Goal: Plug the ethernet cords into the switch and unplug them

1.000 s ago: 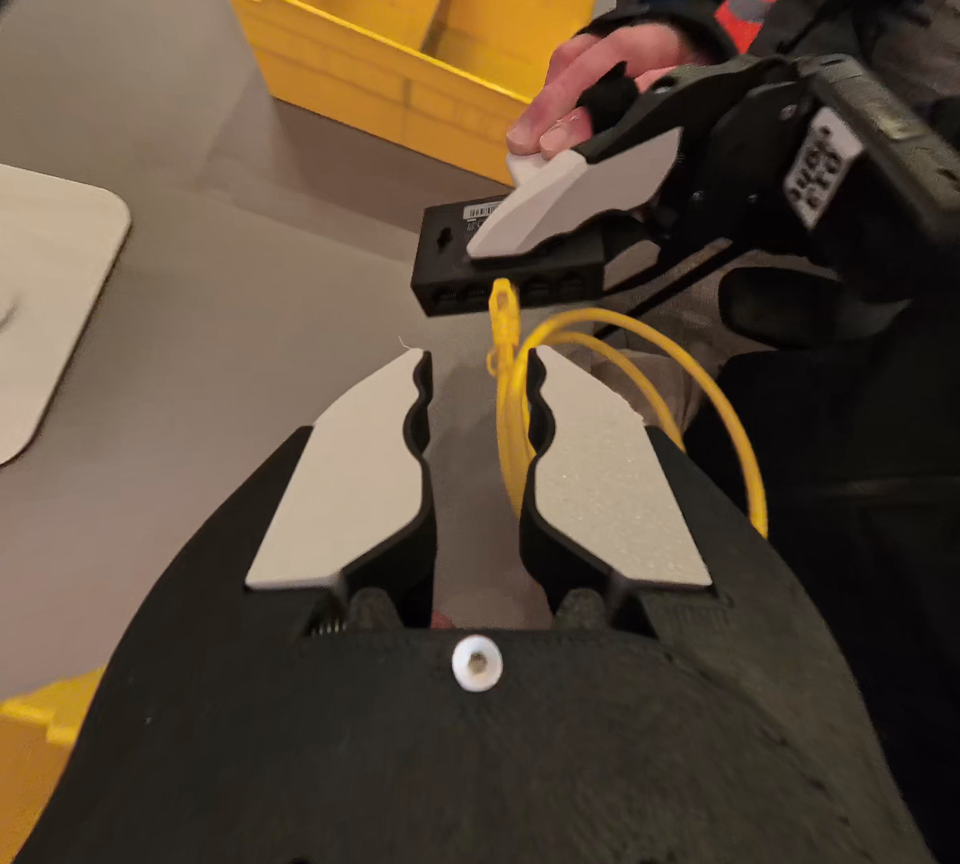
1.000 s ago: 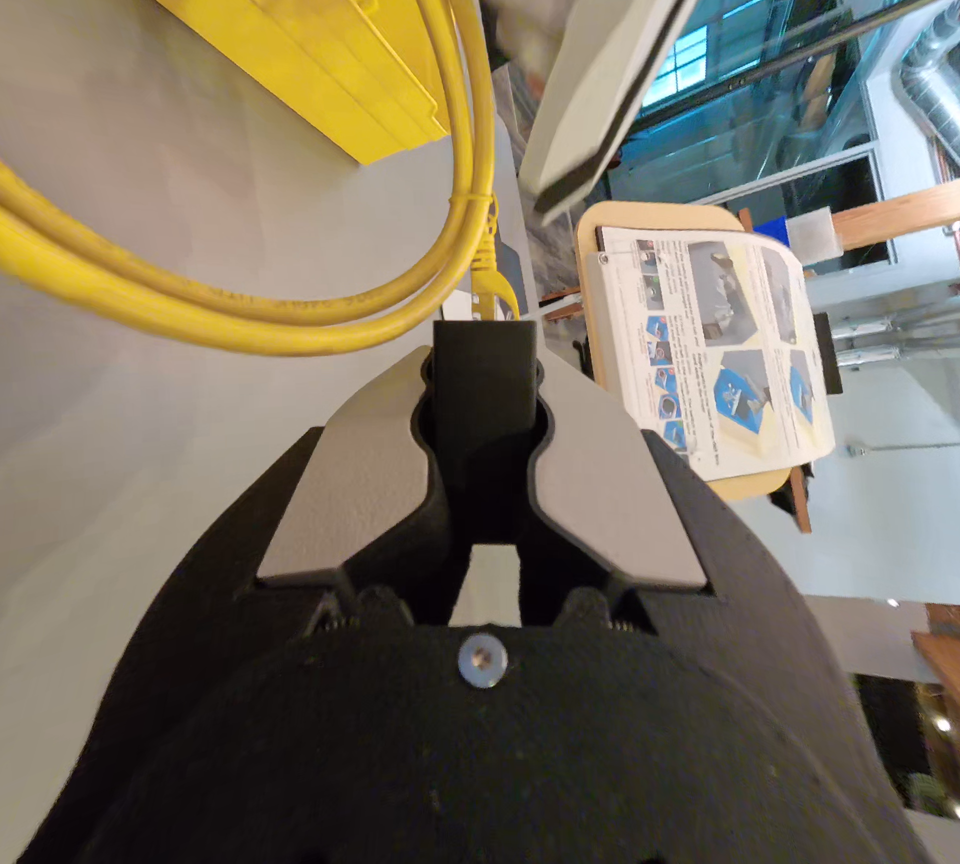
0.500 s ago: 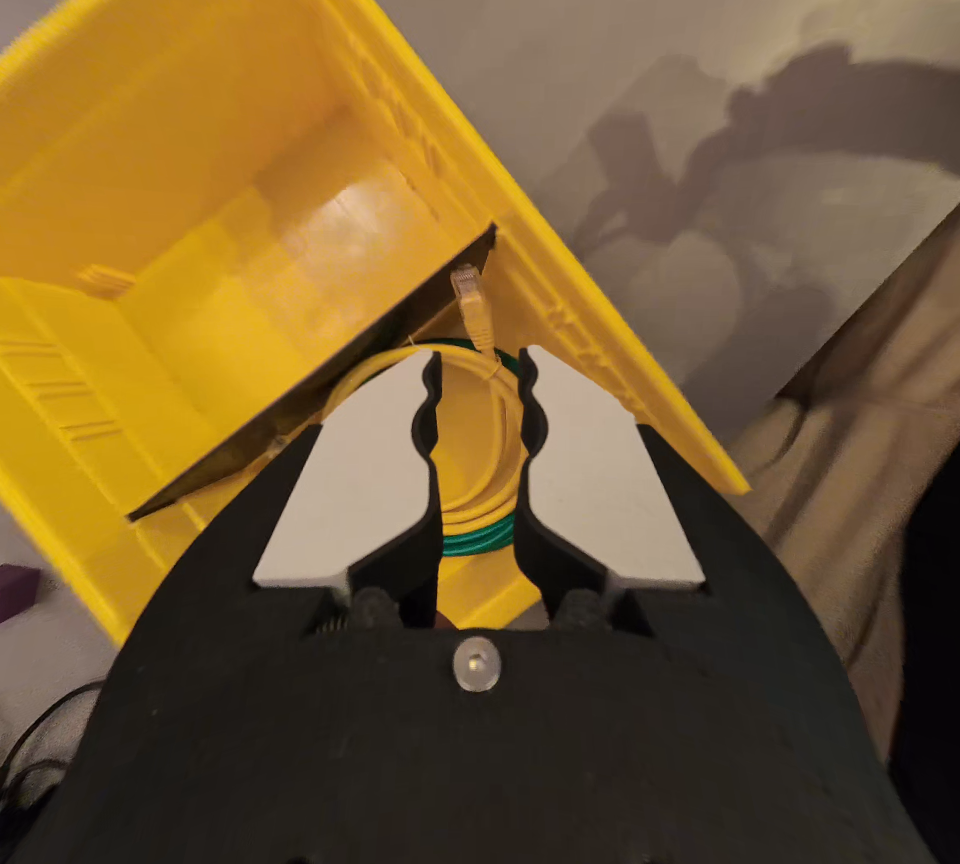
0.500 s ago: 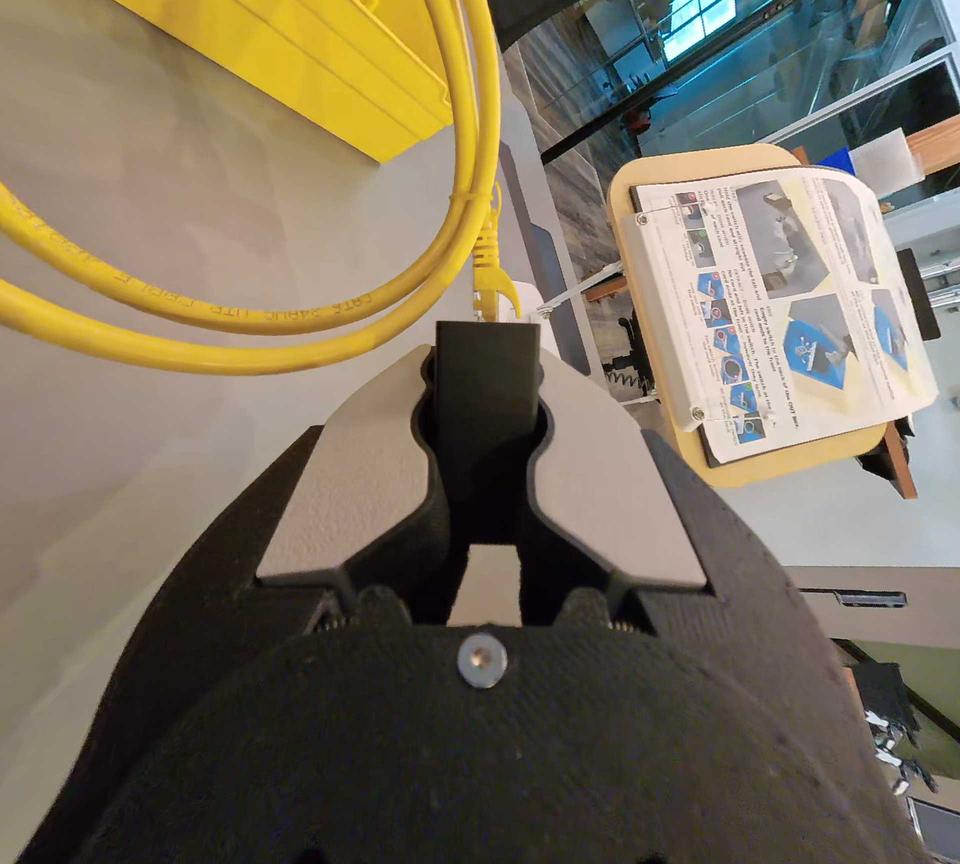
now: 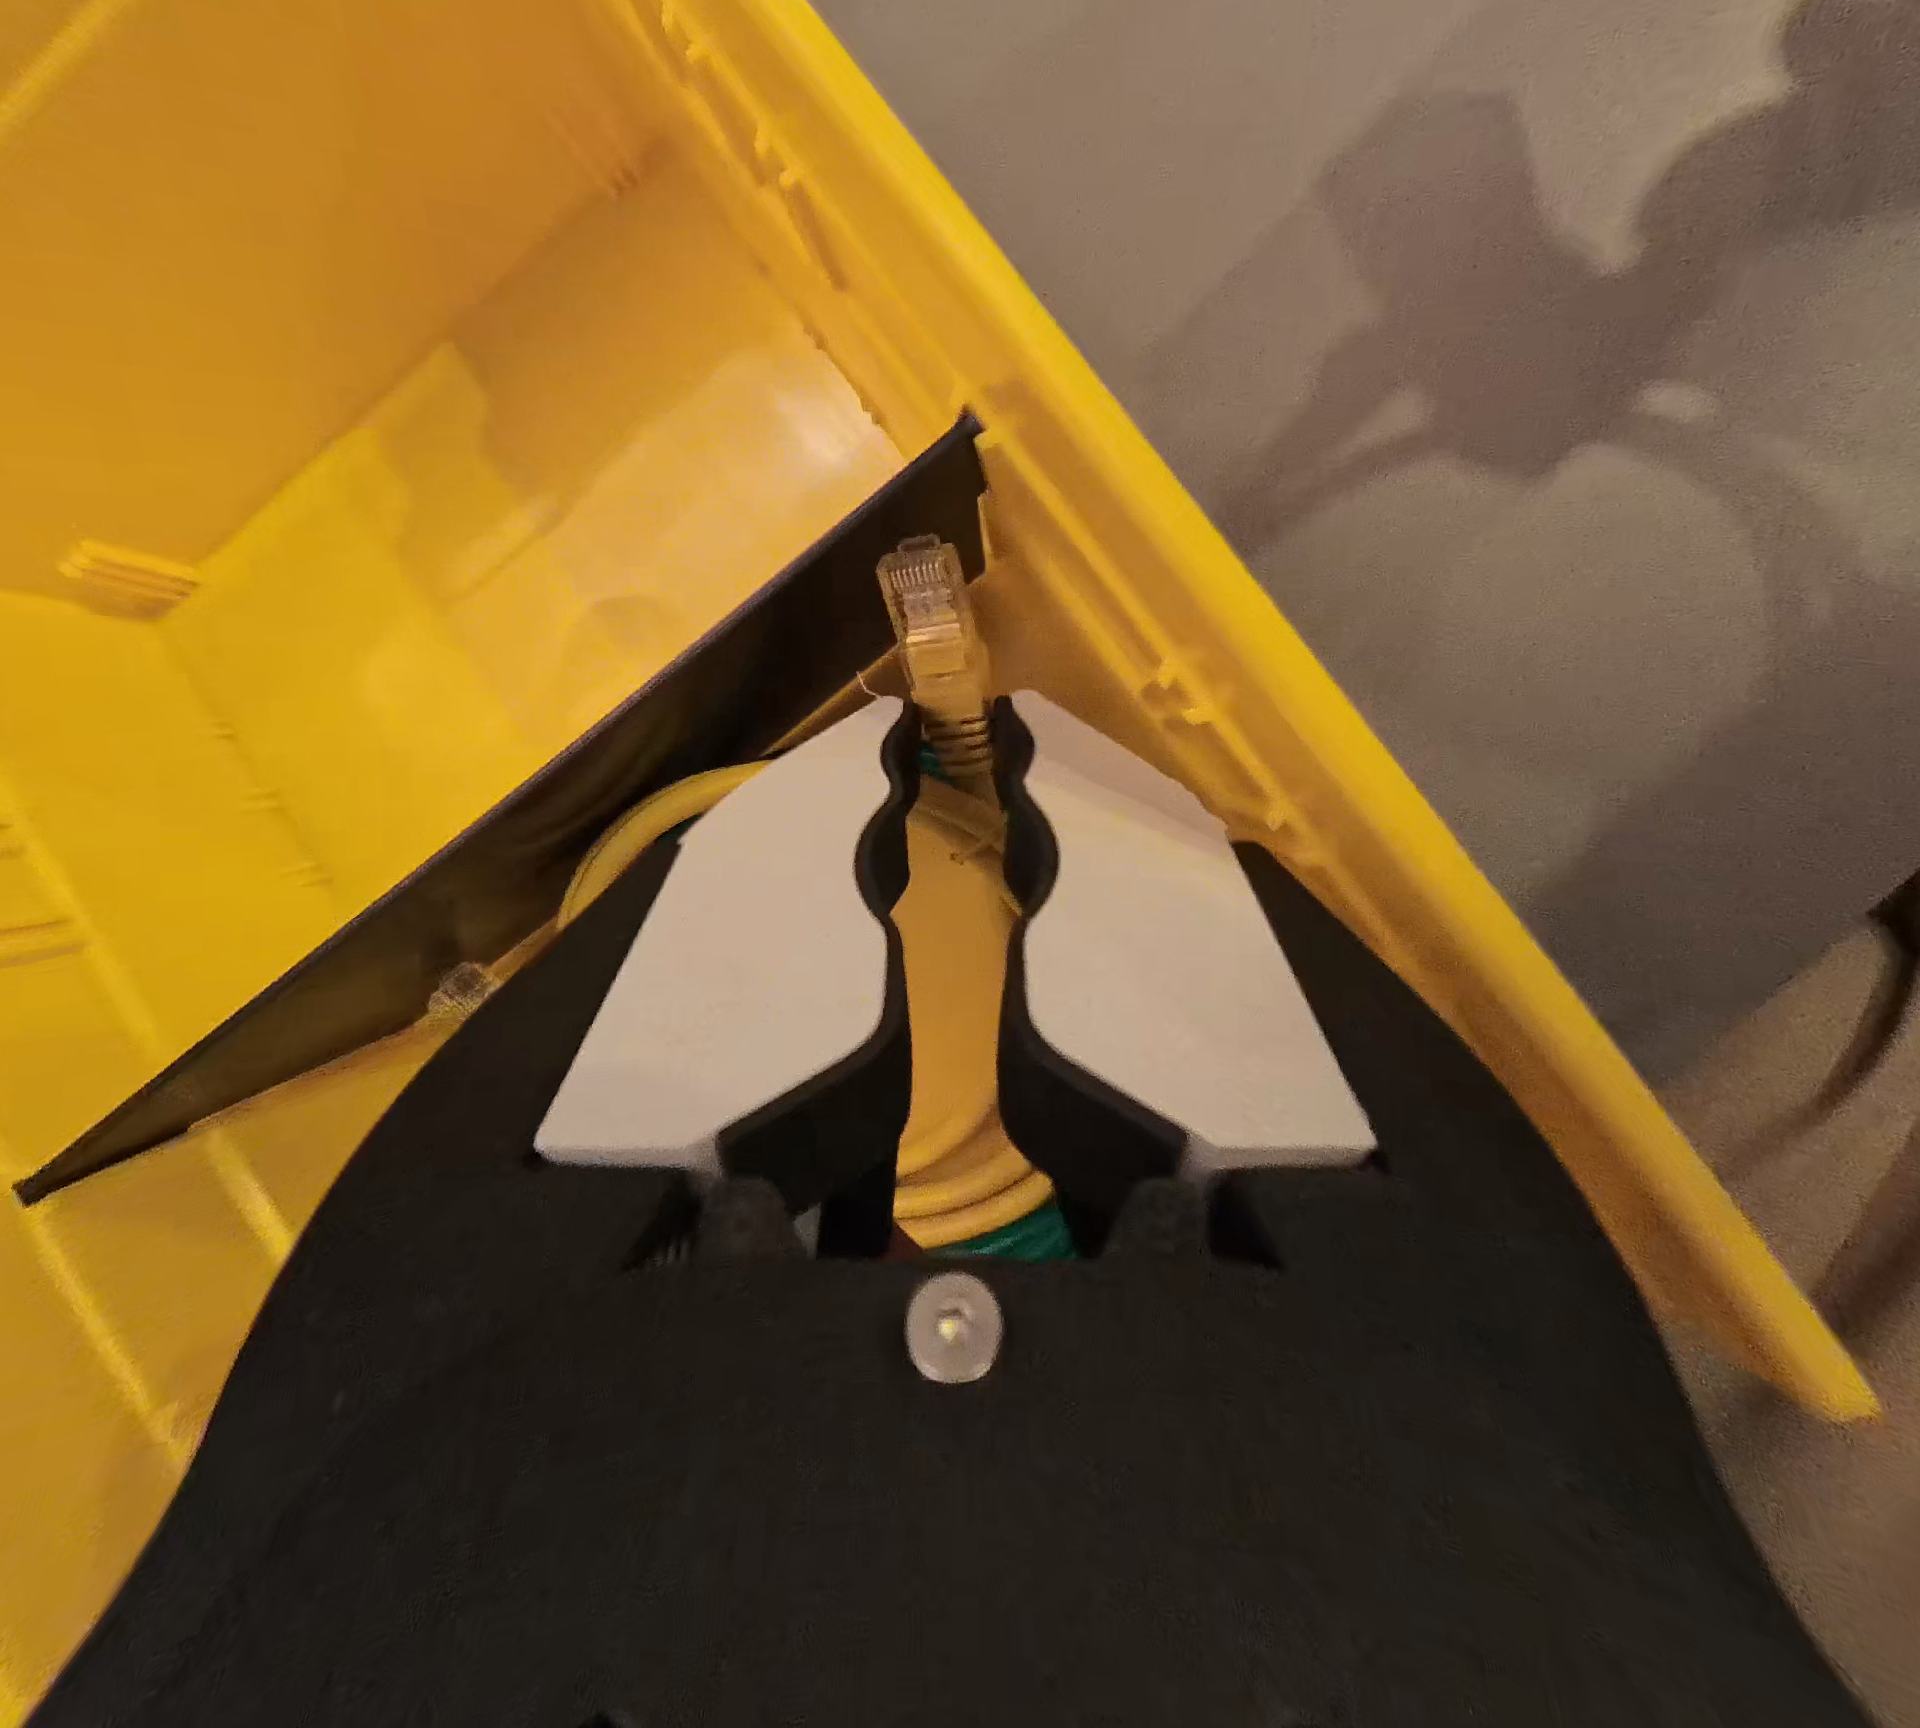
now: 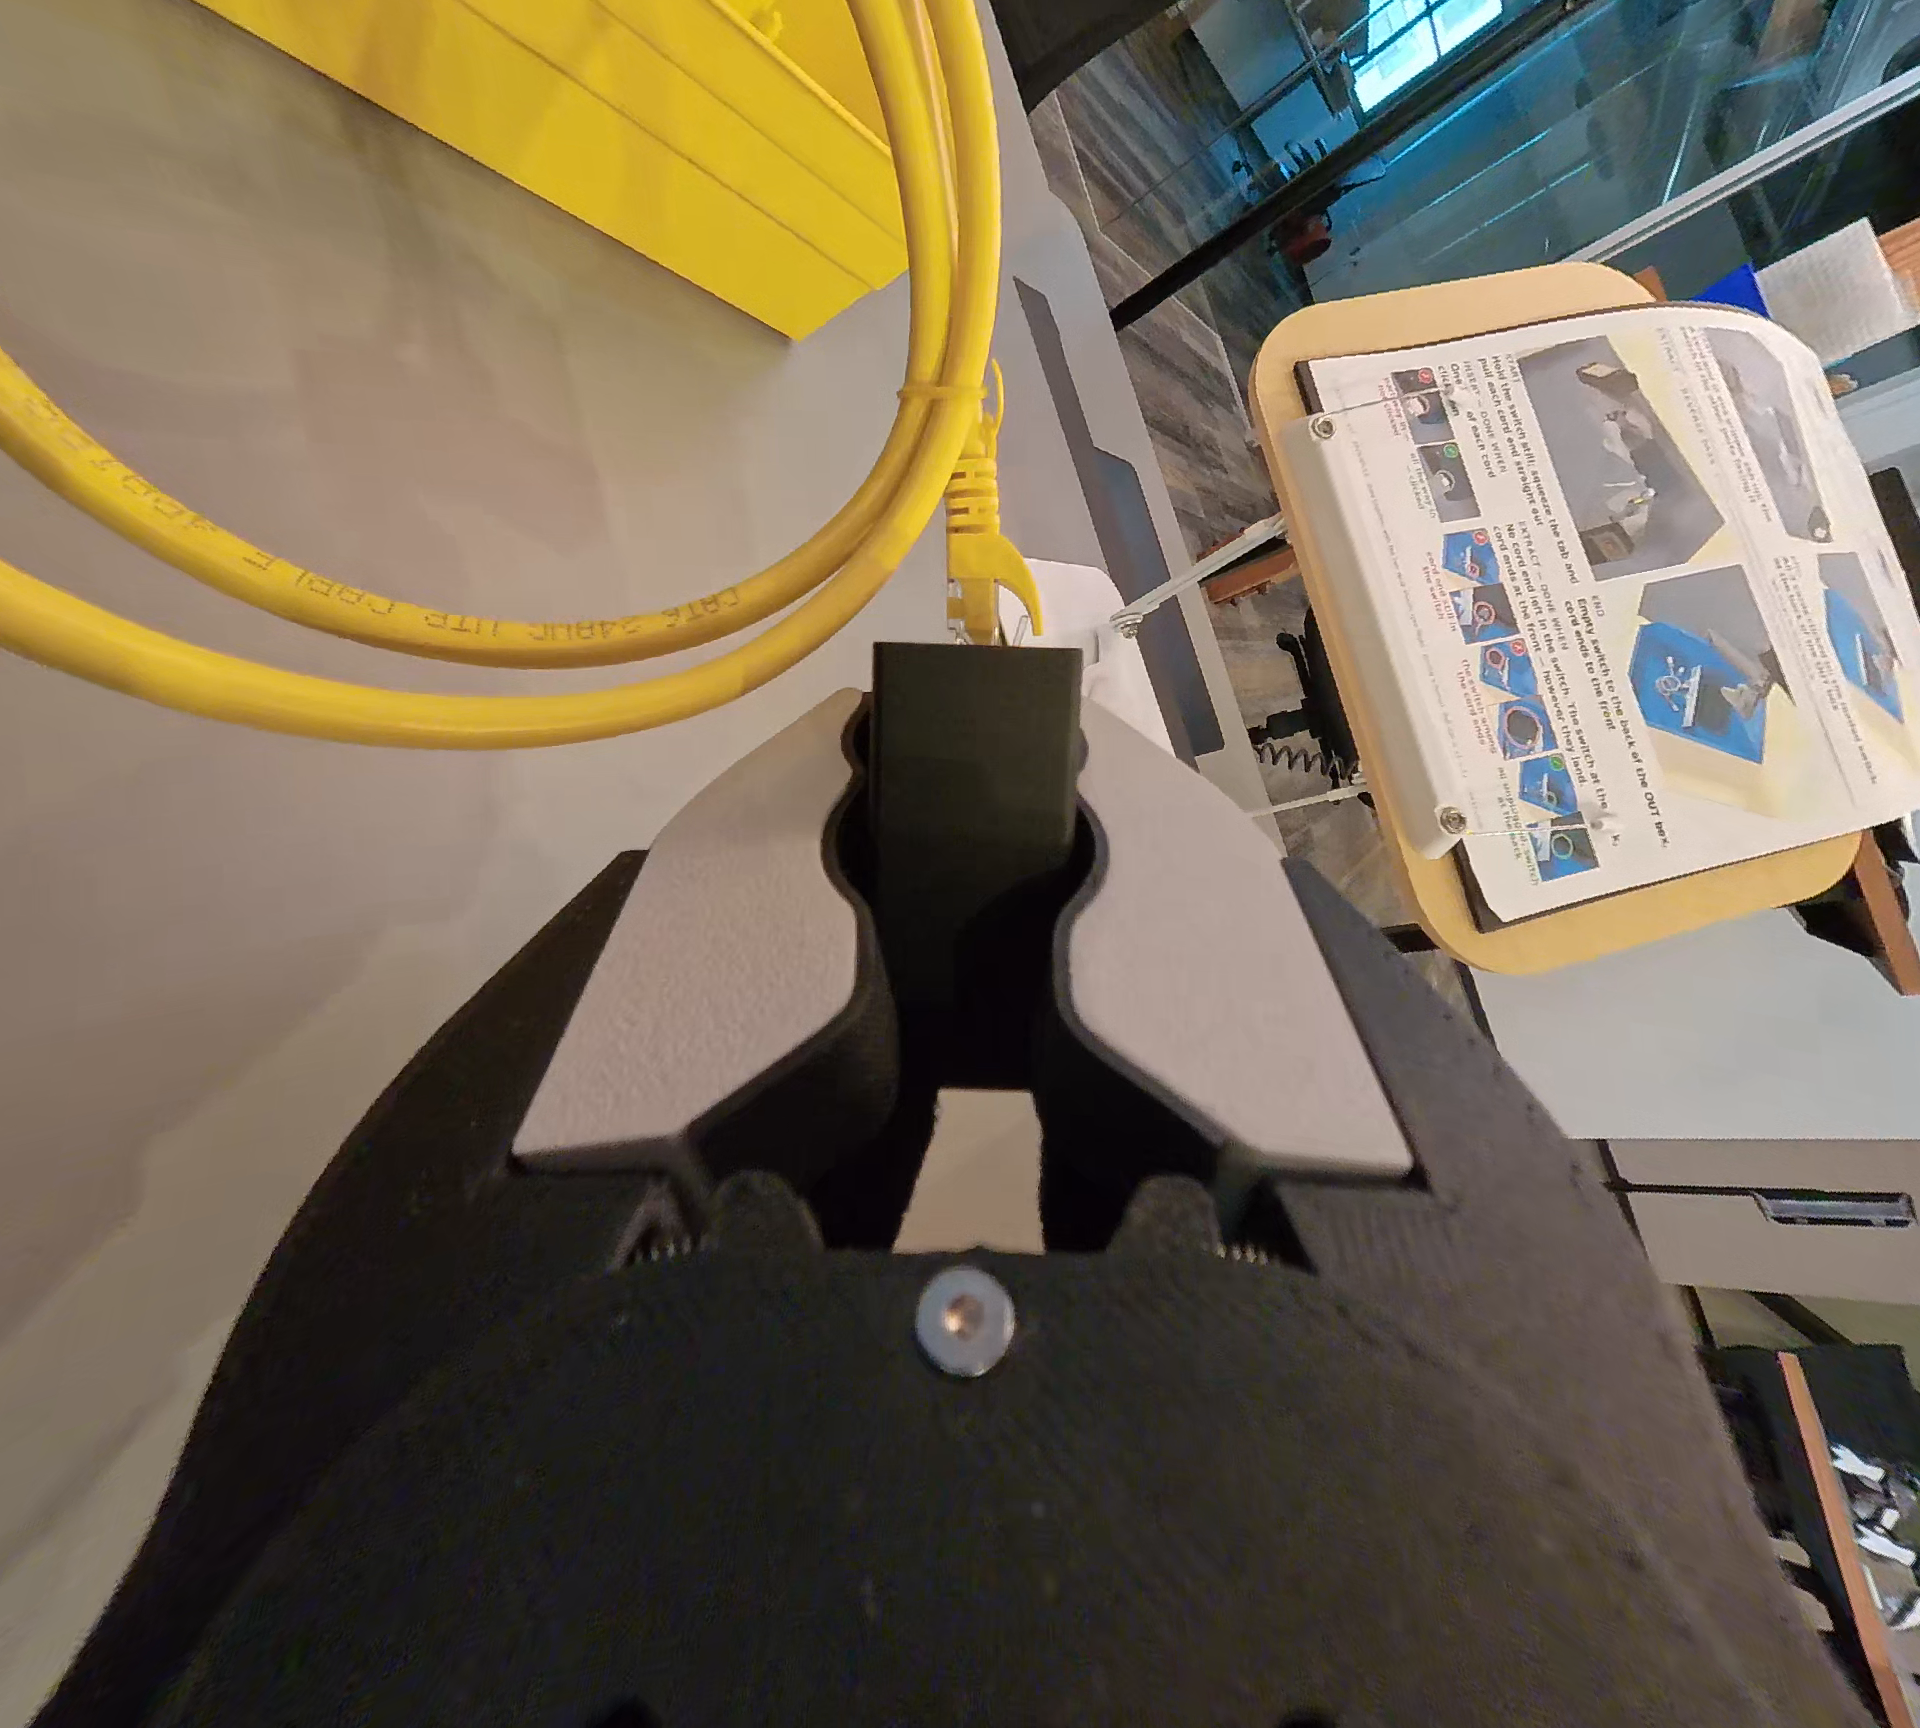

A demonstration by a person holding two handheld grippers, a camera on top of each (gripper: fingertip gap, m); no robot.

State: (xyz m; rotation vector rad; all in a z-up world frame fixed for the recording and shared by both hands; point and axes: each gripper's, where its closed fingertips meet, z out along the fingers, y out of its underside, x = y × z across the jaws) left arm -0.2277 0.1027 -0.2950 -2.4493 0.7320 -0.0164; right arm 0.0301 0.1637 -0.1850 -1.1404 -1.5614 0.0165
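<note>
In the left wrist view my left gripper (image 5: 956, 733) is over a yellow bin (image 5: 312, 328), shut on the boot of a yellow ethernet cord just behind its clear plug (image 5: 925, 598), which sticks out past the fingertips. The cord's coil and a green cord (image 5: 1013, 1247) lie under the jaws. In the right wrist view my right gripper (image 6: 971, 712) is shut on the black switch (image 6: 971, 795), held above the table. Another yellow cord's plug (image 6: 977, 556) sits in a switch port and its loops (image 6: 520, 629) hang to the left.
A black divider (image 5: 623, 722) splits the bin; a second clear plug (image 5: 457, 987) lies beside it. Another yellow bin (image 6: 520, 47) stands on the grey table (image 6: 260, 431). A wooden board with an instruction sheet (image 6: 1610, 598) stands beyond the table's edge. Across from one pair of fingers to the other is roughly 30 centimetres.
My left gripper swung from the switch to the yellow bin, went lower, and closed on the yellow cord behind its plug. The right gripper kept hold of the switch.
</note>
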